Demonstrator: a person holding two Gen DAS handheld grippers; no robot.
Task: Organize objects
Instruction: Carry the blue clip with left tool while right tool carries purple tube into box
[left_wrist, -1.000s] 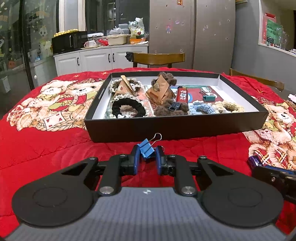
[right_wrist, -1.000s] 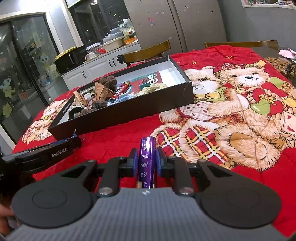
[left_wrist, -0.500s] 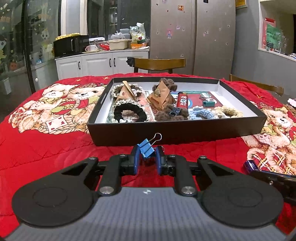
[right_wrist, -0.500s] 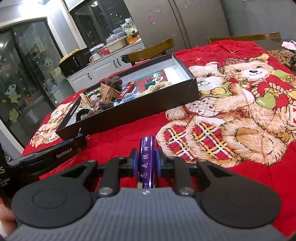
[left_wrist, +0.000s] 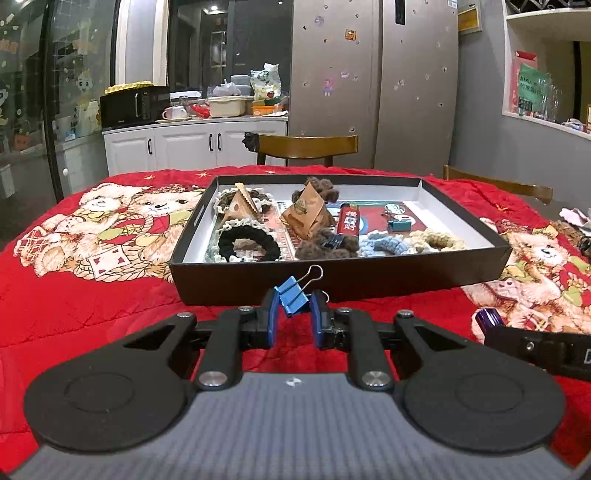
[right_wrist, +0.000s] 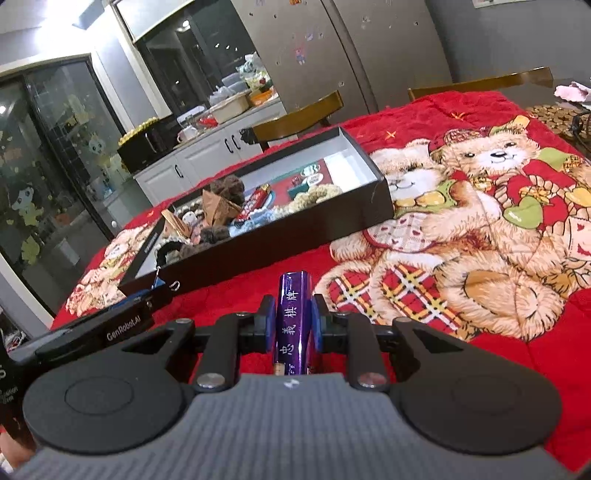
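My left gripper (left_wrist: 293, 308) is closed narrow on a small blue metal binder clip with silver wire handles (left_wrist: 294, 294), which sits tilted between the blue pads, one wire loop sticking up toward the box. My right gripper (right_wrist: 294, 319) is clamped on a slim shiny purple box printed with white Chinese characters (right_wrist: 293, 319), held lengthwise so that it juts out ahead of the fingertips. Both tools hang above the red quilted table cover printed with teddy bears (left_wrist: 92, 295), short of the shallow black cardboard box with a white lining (left_wrist: 369, 282). That box lies flat on the cover and holds a black fabric scrunchie (left_wrist: 248, 242), a brown paper pyramid packet (left_wrist: 304, 216), a narrow red packet (left_wrist: 349, 219) and a pale blue crocheted ring (left_wrist: 384, 244) (among other small bits I cannot make out). From the right camera, my left tool shows at lower left, near the box's front corner. A wooden chair (left_wrist: 306, 146) stands behind the table.
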